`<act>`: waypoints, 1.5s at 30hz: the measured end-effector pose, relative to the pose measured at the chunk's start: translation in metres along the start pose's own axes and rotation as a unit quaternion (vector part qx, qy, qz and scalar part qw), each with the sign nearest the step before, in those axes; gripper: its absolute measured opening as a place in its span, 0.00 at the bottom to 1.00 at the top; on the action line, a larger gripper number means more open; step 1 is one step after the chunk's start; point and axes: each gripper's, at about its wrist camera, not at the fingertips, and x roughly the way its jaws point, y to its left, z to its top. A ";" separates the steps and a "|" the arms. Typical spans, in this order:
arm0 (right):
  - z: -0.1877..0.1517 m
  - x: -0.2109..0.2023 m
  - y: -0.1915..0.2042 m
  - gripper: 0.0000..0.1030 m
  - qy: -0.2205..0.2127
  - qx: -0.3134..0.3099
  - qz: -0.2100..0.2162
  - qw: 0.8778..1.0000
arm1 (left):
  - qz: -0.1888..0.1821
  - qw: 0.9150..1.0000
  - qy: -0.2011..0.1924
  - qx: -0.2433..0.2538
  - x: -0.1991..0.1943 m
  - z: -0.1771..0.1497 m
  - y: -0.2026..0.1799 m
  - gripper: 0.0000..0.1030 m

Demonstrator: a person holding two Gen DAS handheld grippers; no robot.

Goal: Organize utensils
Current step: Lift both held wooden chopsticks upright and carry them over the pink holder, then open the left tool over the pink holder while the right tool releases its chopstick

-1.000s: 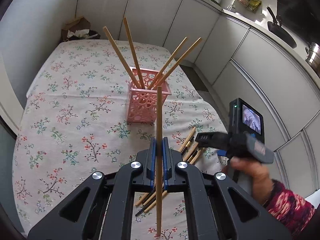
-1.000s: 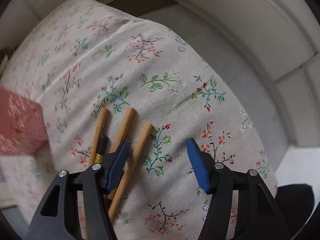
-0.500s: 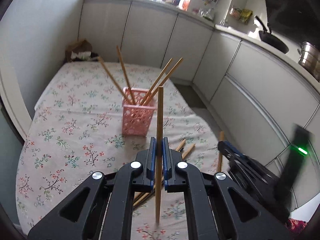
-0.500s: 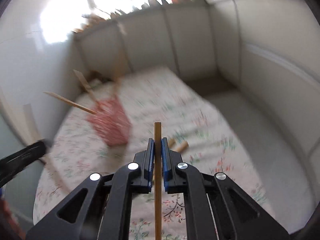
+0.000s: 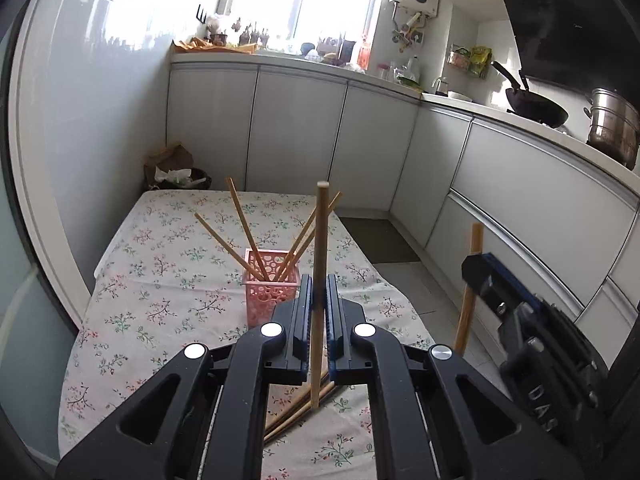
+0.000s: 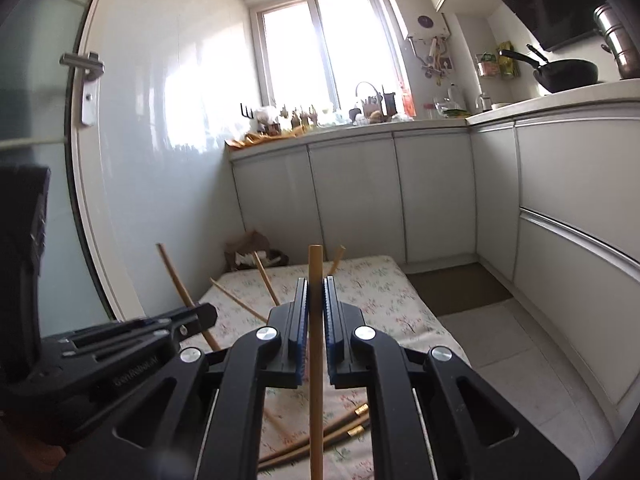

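My left gripper is shut on a wooden chopstick that stands upright above the floral tablecloth. Just beyond it a pink perforated holder holds several slanting chopsticks. My right gripper is shut on a second upright chopstick. In the left wrist view, that right gripper hangs off the table's right edge with its chopstick. Loose chopsticks lie on the cloth near me. The left gripper shows at the left in the right wrist view. There the holder is hidden.
A brown paper bag with rubbish sits past the table's far end. Grey cabinets run along the back and right, with a wok and a steel pot on the counter. A floor mat lies to the table's right.
My right gripper has shut on a chopstick from the table, risen and swung from facing down to nearly level. My left gripper has risen with its chopstick and tilted up.
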 end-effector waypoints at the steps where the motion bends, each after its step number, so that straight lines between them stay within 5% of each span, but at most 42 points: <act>1: 0.005 0.002 0.000 0.07 -0.005 -0.002 0.002 1.000 | -0.004 1.000 0.005 -0.002 0.001 0.003 0.001 0.05; 13: 0.046 0.022 0.009 0.07 -0.098 -0.009 -0.004 0.995 | 0.010 0.999 -0.045 -0.005 -0.004 0.055 0.015 0.05; 23: 0.081 0.087 0.027 0.07 -0.158 -0.001 -0.002 0.987 | 0.017 0.995 -0.098 -0.007 0.019 0.104 0.031 0.05; 38: 0.042 0.178 0.011 0.08 -0.171 0.032 -0.003 0.985 | -0.006 0.995 -0.083 -0.046 0.097 0.103 0.075 0.06; 40: 0.035 0.186 0.007 0.09 -0.162 0.037 0.001 0.986 | -0.019 0.996 -0.067 -0.050 0.105 0.098 0.076 0.31; 45: 0.031 0.182 0.002 0.14 -0.138 0.038 -0.004 0.990 | -0.008 0.995 -0.082 -0.065 0.090 0.099 0.079 0.35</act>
